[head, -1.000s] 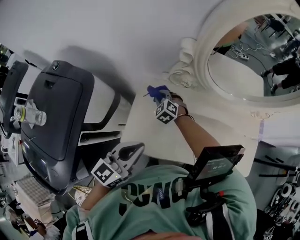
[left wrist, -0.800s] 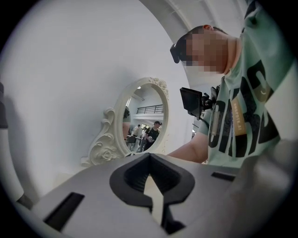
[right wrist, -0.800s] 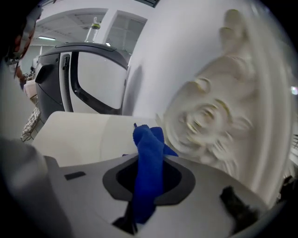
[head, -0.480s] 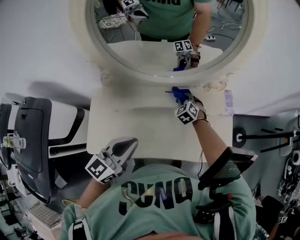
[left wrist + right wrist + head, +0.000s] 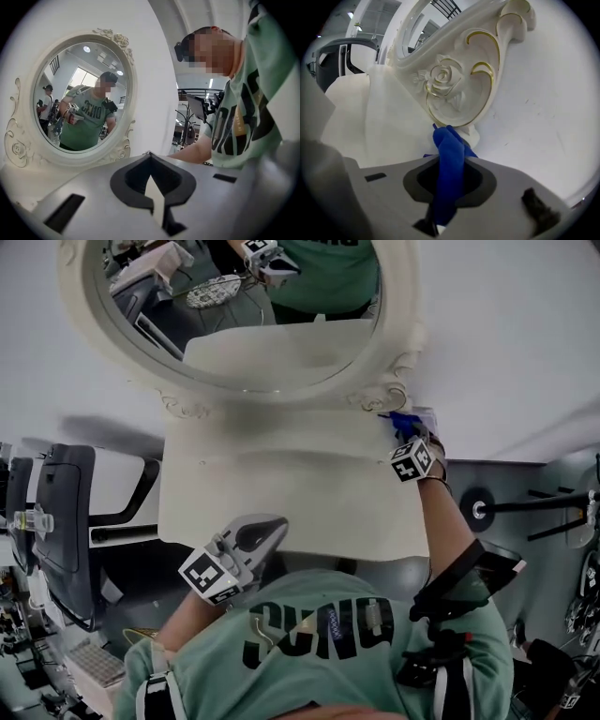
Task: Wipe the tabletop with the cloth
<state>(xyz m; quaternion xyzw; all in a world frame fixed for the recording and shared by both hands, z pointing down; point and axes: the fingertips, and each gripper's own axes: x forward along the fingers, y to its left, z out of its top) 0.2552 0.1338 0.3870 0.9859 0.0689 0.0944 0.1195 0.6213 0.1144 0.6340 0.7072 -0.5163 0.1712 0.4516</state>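
Observation:
The cream tabletop (image 5: 281, 493) lies in front of me, under an oval mirror with a carved white frame (image 5: 398, 348). My right gripper (image 5: 403, 427) is at the table's far right corner, shut on a blue cloth (image 5: 401, 420). In the right gripper view the blue cloth (image 5: 449, 154) sticks out between the jaws and touches the table just below the frame's rose carving (image 5: 443, 79). My left gripper (image 5: 251, 542) hangs at the table's near edge close to my body, shut and holding nothing. The left gripper view has the left gripper (image 5: 149, 157) pointed at the mirror frame (image 5: 23, 150).
A dark grey padded chair (image 5: 56, 521) stands left of the table. A black stand with a round base (image 5: 480, 512) is on the floor to the right. The white wall (image 5: 506, 343) runs behind the mirror.
My right gripper has slid the blue cloth rightward along the mirror's base, from the back middle to the far right corner. The left gripper has stayed by my body.

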